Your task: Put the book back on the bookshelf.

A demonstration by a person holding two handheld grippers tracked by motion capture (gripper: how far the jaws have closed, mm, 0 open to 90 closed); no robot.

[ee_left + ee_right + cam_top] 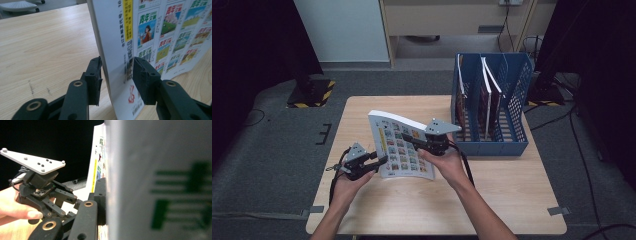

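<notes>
Left gripper [379, 161], held in the person's left hand [343, 184] at the near left of the table [512, 210]: its jaws straddle the spine edge of the magazine [401, 145]. In the left gripper view the magazine [120, 50] stands between the two pads with a small gap visible on each side, so the left gripper [117, 72] is open around it, not pressing.

Right gripper [418, 143], in the right hand [451, 165], sits at the magazine's right edge. In the right gripper view one black pad lies flat against the cover of the magazine [160, 180]; the other jaw is hidden behind the paper. The right gripper [106, 202] reads as clamped on the magazine. That same view shows the left gripper [72, 200] farther off, grey plate on top, fingers of the left hand [15, 207] wrapped round it.

Magazine position: propped up over the middle of the table, tilted, back cover with a grid of small colour pictures facing the camera in the high view, lower edge at or near the tabletop (contact not certain).

Farther back, right: blue file rack [517, 147] on the table, with thin books [486, 100] upright in its compartments. Well apart from the magazine.
</notes>
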